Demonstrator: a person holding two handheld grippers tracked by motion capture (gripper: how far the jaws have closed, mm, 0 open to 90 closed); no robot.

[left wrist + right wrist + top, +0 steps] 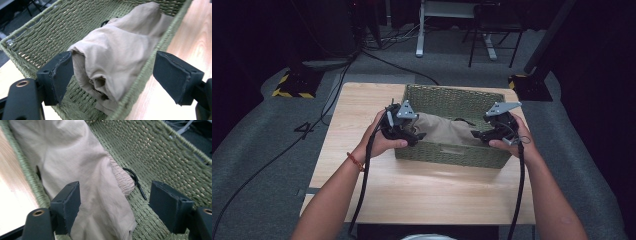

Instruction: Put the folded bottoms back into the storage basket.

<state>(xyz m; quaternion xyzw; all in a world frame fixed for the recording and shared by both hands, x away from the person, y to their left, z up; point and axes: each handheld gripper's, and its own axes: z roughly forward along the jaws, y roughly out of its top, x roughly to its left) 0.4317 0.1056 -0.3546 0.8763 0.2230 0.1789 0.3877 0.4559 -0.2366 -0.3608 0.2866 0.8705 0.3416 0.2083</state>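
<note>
1. The left gripper (412, 134) was held at the left end of the green woven basket (452, 95) on the counter (362, 100). Its jaws were spread wide, with nothing gripped.
2. A beige cloth (447, 129) was bundled inside the basket, along its near wall, one edge draped over the rim. It seemed to have been placed there for storage.
3. A black cord (133, 178) was seen beside the cloth's gathered hem.
4. The right gripper (482, 135) was held at the basket's right end, jaws wide apart and empty, the cloth just in front of them and untouched.
</note>
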